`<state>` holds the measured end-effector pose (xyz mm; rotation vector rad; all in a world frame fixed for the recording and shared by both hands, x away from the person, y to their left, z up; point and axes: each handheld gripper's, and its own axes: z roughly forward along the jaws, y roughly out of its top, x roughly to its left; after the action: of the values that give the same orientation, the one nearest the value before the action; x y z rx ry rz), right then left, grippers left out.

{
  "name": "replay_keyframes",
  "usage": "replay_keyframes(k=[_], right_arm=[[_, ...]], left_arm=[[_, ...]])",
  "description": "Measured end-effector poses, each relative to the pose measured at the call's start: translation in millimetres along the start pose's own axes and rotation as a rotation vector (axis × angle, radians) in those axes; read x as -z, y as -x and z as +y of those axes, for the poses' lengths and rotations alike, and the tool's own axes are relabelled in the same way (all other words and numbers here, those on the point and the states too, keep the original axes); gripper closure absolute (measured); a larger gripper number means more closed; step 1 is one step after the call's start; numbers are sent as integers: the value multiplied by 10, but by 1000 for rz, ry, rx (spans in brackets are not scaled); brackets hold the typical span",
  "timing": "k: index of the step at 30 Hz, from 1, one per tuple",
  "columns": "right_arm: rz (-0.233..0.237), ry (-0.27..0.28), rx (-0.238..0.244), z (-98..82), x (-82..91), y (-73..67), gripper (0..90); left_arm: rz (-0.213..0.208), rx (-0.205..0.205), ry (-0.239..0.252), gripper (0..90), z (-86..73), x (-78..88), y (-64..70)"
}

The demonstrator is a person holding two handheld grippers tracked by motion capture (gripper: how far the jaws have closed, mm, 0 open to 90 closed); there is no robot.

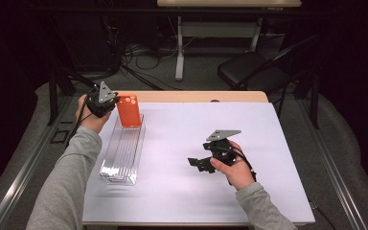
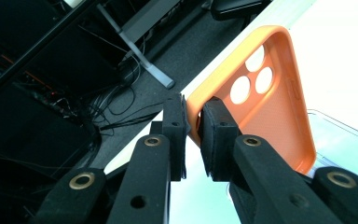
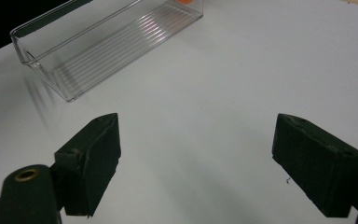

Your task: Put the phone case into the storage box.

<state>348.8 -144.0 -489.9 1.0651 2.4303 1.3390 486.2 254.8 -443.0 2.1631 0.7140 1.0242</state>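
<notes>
An orange phone case [image 1: 129,110] is held upright over the far end of a clear plastic tray [image 1: 123,154], which lies along the left side of the white table [image 1: 268,158]. The case can be judged light, thin-walled and somewhat flexible, probably of a rubbery, grippy material, so it is unlikely to slip or break but may bend if pinched hard. It is best taken by a side wall, clear of the camera cut-outs [image 2: 251,79], and that is how it is gripped: the left gripper [image 2: 193,135] is closed on the case's rim, one pad outside the wall and one inside the shell. Whether the lower edge touches the tray cannot be told. The right gripper [image 3: 196,154] is held wide open above bare table, with nothing between its jaws.
</notes>
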Motion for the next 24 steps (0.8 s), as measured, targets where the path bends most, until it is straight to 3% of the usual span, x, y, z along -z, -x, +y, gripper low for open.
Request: replay_keyframes(k=[11, 24], right_arm=[[0, -7, 2, -3, -16, -6, 151], [0, -7, 3, -4, -13, -7, 151]], left_arm=[[11, -2, 12, 812, -91, -20, 31], [9, -7, 25, 813, -75, -34, 55]])
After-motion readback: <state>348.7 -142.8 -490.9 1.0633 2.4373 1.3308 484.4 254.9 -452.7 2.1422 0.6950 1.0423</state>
